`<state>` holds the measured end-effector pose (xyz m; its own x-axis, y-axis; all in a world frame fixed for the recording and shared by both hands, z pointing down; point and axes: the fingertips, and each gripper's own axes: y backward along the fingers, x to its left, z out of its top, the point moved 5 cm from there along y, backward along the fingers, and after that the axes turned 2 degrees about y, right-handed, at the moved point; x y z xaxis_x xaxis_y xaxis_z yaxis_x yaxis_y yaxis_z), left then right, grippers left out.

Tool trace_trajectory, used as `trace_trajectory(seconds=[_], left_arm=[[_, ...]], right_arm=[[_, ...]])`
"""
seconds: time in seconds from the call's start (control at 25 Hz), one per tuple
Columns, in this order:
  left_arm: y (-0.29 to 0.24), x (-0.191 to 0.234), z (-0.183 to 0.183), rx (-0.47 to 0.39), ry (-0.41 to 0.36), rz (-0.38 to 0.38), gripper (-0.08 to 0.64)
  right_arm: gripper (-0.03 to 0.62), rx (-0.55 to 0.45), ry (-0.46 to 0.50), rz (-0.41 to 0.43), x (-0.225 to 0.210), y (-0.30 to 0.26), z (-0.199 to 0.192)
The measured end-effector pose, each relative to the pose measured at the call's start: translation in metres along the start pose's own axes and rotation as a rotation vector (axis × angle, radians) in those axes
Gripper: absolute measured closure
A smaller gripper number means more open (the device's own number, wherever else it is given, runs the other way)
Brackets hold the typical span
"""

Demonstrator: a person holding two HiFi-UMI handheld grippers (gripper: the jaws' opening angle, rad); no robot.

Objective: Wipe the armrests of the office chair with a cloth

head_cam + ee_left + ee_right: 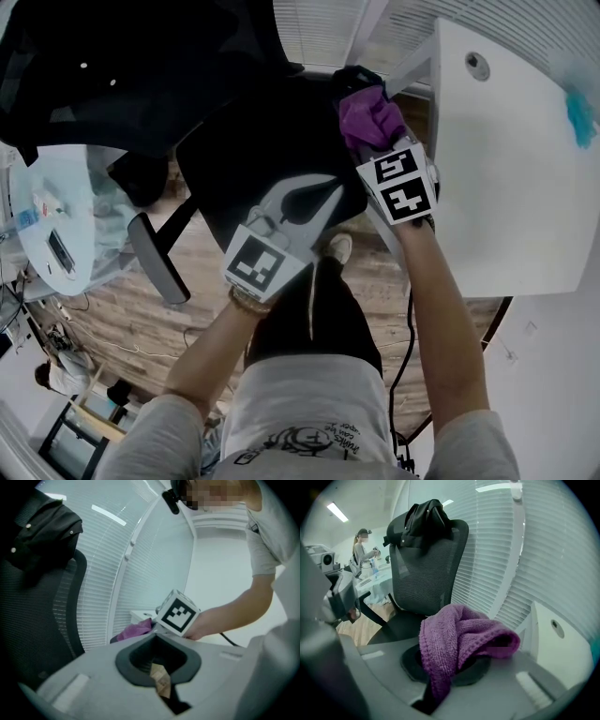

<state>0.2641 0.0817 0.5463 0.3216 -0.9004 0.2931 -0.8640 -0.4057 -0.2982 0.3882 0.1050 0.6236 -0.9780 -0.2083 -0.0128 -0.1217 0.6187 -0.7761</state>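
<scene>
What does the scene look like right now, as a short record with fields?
Right gripper: fingers shut on purple cloth
Left gripper: fingers shut, empty
Office chair: black mesh back, dark jacket draped over the top
Armrest: grey pad, apart from the cloth
White desk: beside the chair, on the person's right

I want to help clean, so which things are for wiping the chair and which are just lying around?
For the job:
purple cloth, clamped in the right gripper
office chair
its armrest

Just lying about:
black jacket over the chair back
white desk
round table
</scene>
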Motion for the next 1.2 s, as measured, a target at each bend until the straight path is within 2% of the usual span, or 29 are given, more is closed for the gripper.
trace_trajectory(seconds=[0.36, 0.76, 1.0, 1.2], left_arm=[[0.001, -0.006, -0.002, 0.024, -0.019, -0.017, 0.558], [-0.002, -0.013, -0.002, 0.033, -0.036, -0.039, 0.558], [0.002, -0.011, -0.005, 0.041, -0.036, -0.031, 0.558], [0.005, -0.010, -0.006, 0.040, -0.042, -0.028, 0.558]], right_arm=[[0.563, 0.008, -0.039, -0.019, 0.028, 0.046, -0.048], [0.563, 0.078, -0.081, -0.002, 0.057, 0.090, -0.094], [0.561, 0.101, -0.108, 0.031, 0.061, 0.101, -0.105], [0.561, 0.114, -0.082, 0.062, 0.056, 0.092, -0.094]])
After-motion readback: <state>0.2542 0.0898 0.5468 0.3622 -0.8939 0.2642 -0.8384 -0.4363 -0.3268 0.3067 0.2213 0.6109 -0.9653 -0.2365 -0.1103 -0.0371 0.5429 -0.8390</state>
